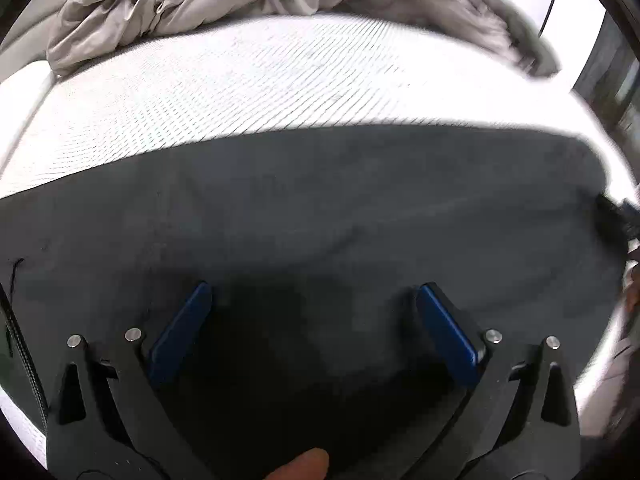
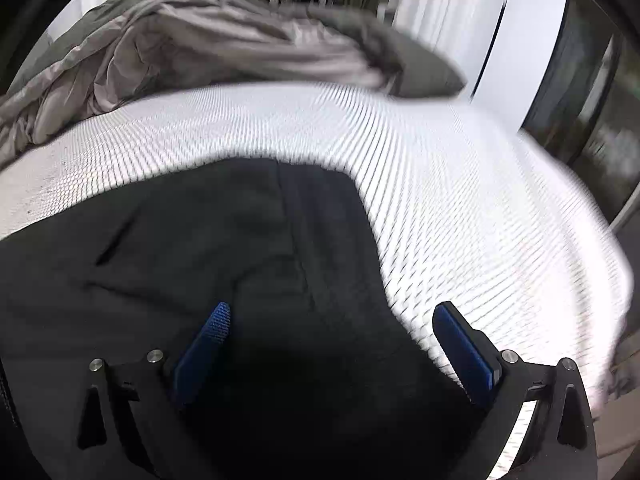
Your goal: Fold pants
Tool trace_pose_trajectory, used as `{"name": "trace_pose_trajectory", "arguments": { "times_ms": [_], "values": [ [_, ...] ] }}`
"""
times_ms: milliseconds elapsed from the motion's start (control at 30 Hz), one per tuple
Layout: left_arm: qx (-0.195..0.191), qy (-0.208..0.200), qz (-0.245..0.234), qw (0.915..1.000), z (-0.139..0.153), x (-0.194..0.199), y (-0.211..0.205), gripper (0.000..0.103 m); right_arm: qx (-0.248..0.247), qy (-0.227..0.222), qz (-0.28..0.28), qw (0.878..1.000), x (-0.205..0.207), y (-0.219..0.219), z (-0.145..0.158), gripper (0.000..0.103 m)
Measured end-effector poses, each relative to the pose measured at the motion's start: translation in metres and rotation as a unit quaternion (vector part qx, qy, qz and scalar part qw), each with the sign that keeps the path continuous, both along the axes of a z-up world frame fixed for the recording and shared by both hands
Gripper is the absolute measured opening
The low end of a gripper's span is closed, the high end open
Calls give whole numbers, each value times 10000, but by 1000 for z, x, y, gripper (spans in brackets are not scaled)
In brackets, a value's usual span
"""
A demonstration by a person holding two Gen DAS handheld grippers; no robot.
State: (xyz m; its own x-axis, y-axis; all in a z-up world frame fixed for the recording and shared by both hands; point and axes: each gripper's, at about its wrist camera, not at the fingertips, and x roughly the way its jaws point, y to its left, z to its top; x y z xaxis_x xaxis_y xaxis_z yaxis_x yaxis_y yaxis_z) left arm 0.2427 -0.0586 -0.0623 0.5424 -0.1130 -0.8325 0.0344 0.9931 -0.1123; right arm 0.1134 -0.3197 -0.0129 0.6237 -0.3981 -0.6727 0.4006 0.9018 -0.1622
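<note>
Dark charcoal fabric pants (image 1: 320, 208), spread flat on white textured mattress (image 1: 240, 80). Left gripper (image 1: 316, 296): blue-padded fingers spread above cloth, holding nothing. Right gripper (image 2: 332, 316): likewise spread, empty. Rumpled grey duvet (image 2: 200, 40) at twelve o'clock.

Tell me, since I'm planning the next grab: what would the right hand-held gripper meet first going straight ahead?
Probably the pants, dark fabric lying between its open fingers; the mattress lies beyond. Depth is unclear.

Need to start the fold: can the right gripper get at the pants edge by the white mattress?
Probably yes: the right gripper is open, straddling the pants edge, with only bare mattress beside it.
</note>
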Motion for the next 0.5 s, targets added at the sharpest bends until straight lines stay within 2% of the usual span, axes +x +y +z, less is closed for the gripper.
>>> {"name": "trace_pose_trajectory", "arguments": {
  "times_ms": [67, 133, 200, 267, 300, 367, 400, 467, 500],
  "values": [
    [-369, -187, -65, 9991, 14, 1, -6, 102, 55, -156, 135, 9998, 7, 12, 18, 103],
    [-492, -336, -56, 9982, 24, 6, -15, 102, 379, -205, 516, 9977, 10, 37, 30, 103],
    [-439, -511, -44, 9977, 25, 17, -25, 102, 501, -131, 1003, 9936, 37, 75, 27, 103],
    [-351, -580, 40, 9977, 20, 27, -32, 102, 405, 121, 1470, 9882, 60, 110, 17, 103],
    [-277, -539, 61, 9981, 15, 33, -35, 102, 246, 267, 1817, 9827, 72, 135, 9, 103],
    [-101, -260, 93, 9996, 1, 49, -34, 102, -29, 459, 2064, 9774, 89, 163, -1, 103],
    [-44, -51, 162, 9998, -9, 54, -32, 102, -175, 635, 2164, 9741, 99, 169, -8, 102],
    [-239, 62, 240, 9994, -20, 59, -23, 102, -345, 813, 2306, 9690, 126, 150, -15, 102],
    [-299, 23, 226, 9993, -19, 57, -24, 102, -481, 798, 2091, 9734, 125, 131, -16, 102]
  ]
}}
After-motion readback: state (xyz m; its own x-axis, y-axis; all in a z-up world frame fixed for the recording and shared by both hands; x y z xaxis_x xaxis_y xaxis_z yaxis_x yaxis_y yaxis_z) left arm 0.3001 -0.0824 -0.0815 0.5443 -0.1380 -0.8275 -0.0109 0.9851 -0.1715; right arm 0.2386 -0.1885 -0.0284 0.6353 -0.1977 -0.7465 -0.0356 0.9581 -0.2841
